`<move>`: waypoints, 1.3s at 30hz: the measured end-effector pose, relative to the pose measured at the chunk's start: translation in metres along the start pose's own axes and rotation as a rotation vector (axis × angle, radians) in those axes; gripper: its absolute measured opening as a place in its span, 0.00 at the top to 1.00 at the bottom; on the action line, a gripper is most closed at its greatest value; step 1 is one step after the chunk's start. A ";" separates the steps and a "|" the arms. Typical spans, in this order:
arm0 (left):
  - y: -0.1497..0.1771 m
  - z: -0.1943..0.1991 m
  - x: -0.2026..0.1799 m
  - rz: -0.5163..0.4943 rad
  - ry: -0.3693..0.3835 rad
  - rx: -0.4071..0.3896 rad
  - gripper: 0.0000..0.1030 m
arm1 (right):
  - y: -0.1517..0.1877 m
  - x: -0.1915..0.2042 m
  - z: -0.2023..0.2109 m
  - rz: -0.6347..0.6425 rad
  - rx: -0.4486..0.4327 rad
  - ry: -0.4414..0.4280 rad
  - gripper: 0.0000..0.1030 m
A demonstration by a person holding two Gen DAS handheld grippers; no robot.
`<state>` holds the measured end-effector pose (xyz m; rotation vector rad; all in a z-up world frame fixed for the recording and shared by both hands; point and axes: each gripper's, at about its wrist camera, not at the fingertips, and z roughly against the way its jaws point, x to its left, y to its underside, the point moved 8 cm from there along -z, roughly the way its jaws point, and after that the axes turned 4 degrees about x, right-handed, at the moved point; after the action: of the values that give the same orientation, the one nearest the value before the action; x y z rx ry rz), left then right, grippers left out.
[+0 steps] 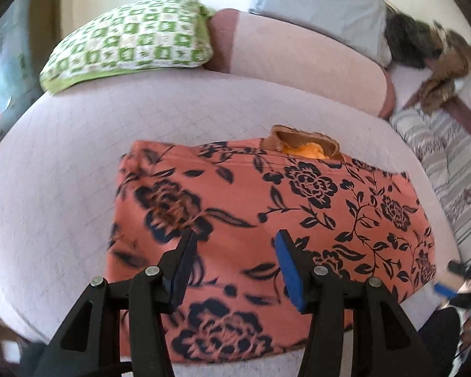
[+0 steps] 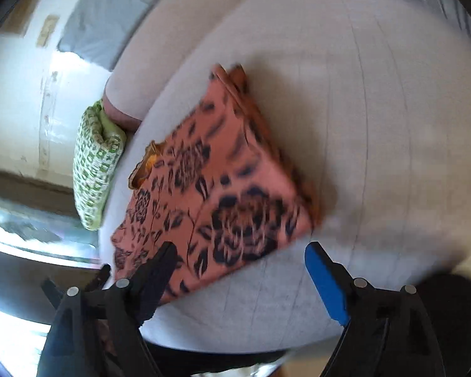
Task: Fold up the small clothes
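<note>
Left gripper (image 1: 235,257) jaws spread wide, holding nothing, over near part of folded coral floral garment (image 1: 267,220). Right gripper (image 2: 241,270) likewise agape, empty, at garment's near corner; contact unclear in blur. Garment lies flat on pale bedsheet (image 1: 62,188). Beyond: green-patterned pillow (image 1: 132,40), pink bolster (image 1: 298,69).

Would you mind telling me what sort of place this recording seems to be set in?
Most likely a bedroom, with the work done on a bed. The floral garment lies folded on a pale quilted mattress cover, and a green-patterned pillow and a grey pillow sit at the far end.
</note>
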<state>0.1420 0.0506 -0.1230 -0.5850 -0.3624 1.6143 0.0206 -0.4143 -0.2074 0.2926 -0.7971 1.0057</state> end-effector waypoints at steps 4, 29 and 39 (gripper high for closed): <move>0.014 0.021 0.038 0.097 -0.037 -0.033 0.48 | -0.002 -0.029 -0.027 -0.152 -0.009 -0.076 0.25; 0.043 0.046 0.074 0.189 -0.123 -0.016 0.76 | 0.017 0.084 -0.037 0.396 -0.076 0.241 0.20; -0.007 -0.067 0.085 0.075 -0.129 0.161 0.80 | 0.012 0.076 -0.035 0.346 -0.070 0.216 0.20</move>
<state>0.1809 0.1289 -0.1874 -0.3774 -0.3053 1.7396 0.0481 -0.3398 -0.1788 -0.0177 -0.6967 1.3064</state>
